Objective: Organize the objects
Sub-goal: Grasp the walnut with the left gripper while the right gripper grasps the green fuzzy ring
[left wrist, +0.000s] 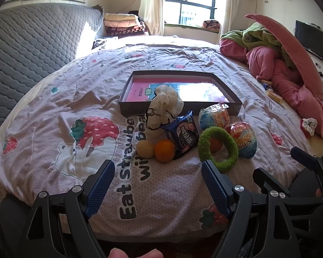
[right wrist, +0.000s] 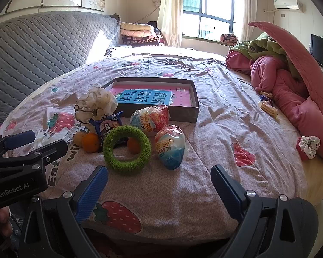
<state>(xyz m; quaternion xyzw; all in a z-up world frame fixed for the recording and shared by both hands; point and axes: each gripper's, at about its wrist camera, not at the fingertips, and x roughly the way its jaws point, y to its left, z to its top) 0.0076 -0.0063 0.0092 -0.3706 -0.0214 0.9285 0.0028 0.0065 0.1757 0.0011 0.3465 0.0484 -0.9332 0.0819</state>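
Plainly 2 wide, empty grippers (left wrist: 158, 175) (right wrist: 159, 179).

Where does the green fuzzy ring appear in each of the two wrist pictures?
Left wrist view: the green fuzzy ring lies right of centre, just beyond the right-hand finger of the left tool.
Right wrist view: the ring lies left of centre, beyond the left-hand finger of the right tool.
Shared landmark: the shallow dark box behind it.
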